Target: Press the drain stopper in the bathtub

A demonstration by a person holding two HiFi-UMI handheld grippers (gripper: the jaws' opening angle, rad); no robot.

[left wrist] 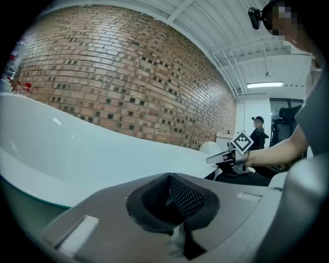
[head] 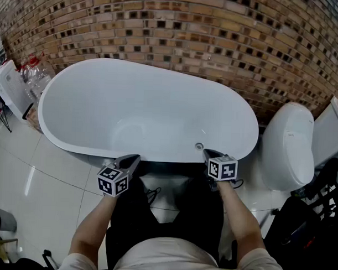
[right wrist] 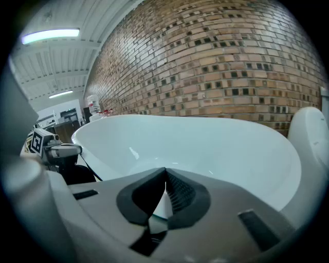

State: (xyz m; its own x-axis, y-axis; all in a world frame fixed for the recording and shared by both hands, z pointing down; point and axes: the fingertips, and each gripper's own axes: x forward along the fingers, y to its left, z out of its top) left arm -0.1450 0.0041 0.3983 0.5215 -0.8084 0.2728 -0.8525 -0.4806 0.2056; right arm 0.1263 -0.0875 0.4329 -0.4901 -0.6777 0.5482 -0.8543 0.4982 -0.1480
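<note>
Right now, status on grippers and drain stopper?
Shut, empty: left hand-held gripper, right hand-held gripper. Untouched: drain stopper, just beyond the right one. Nothing blocking.

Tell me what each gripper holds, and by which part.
Nothing: the left gripper and the right gripper are both shut and empty, beside the bathtub.

The head camera looks steeply down from above the person onto the white oval bathtub and the brown brick wall on its far side. The left gripper view sits low at the tub's near rim, facing right toward the right gripper. The right gripper view, also low, faces left and far across the basin. All three share tub and wall.
</note>
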